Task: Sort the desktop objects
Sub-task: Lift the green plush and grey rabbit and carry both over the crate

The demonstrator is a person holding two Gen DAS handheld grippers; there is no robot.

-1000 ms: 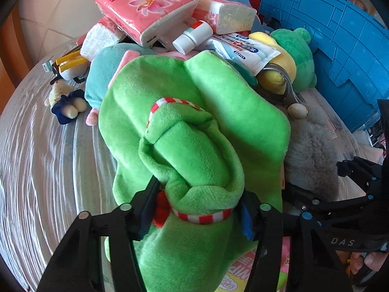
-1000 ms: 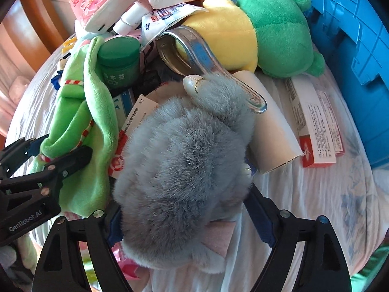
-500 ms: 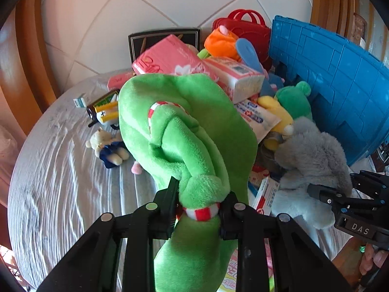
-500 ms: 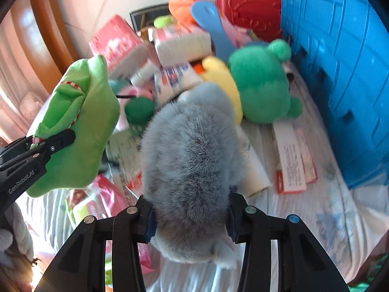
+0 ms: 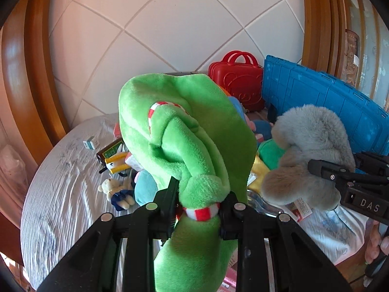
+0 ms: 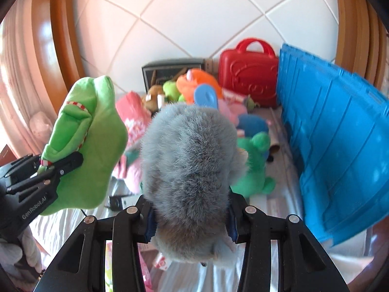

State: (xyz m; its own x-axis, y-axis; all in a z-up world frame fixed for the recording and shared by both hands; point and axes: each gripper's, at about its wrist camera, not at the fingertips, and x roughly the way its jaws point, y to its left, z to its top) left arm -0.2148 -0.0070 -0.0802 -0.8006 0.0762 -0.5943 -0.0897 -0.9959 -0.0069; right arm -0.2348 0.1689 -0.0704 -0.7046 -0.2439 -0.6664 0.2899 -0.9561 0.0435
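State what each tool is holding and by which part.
The left tool pinches the green plush toy at its red-and-white striped cuff. The right tool clamps the grey furry plush across its lower body.

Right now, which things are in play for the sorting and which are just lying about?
In play:
- green plush, clamped in left tool
- grey furry plush, clamped in right tool
- blue crate, a likely bin

Lying about:
- red toy case
- orange plush
- small bear doll

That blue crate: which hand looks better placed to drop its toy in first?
Probably the right. Its gripper holds the grey furry plush beside the blue crate; the left gripper with the green plush is farther away.
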